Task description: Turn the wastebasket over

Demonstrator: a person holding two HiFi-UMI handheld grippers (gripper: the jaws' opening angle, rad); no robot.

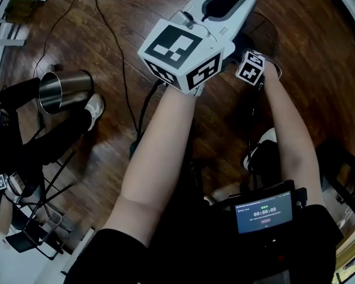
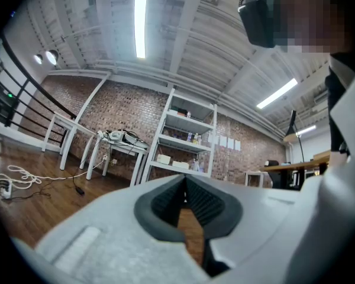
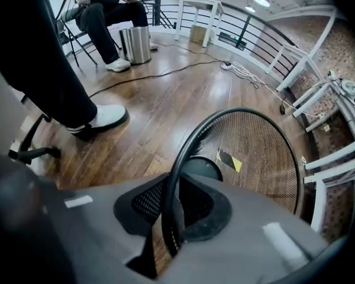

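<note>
The black wire-mesh wastebasket [image 3: 266, 158] stands on the wooden floor with its mouth up, and its dark bottom and a yellow-and-black label show inside. My right gripper [image 3: 174, 197] points steeply down over the near side, and the basket's rim [image 3: 183, 152] passes between its jaws. The pads stand slightly apart from the rim, so the gripper is open. In the head view only its marker cube [image 1: 251, 67] and a stretch of the rim [image 1: 271, 29] show. My left gripper [image 2: 185, 185] is held up level, away from the basket, shut with nothing in it.
A shiny steel bin [image 3: 136, 43] stands beside a seated person in black trousers and white shoes [image 3: 109, 117]. Cables [image 3: 183, 67] run over the floor. White tables [image 3: 319, 93] and a railing lie beyond the basket. A chair base [image 3: 29, 152] is at my left.
</note>
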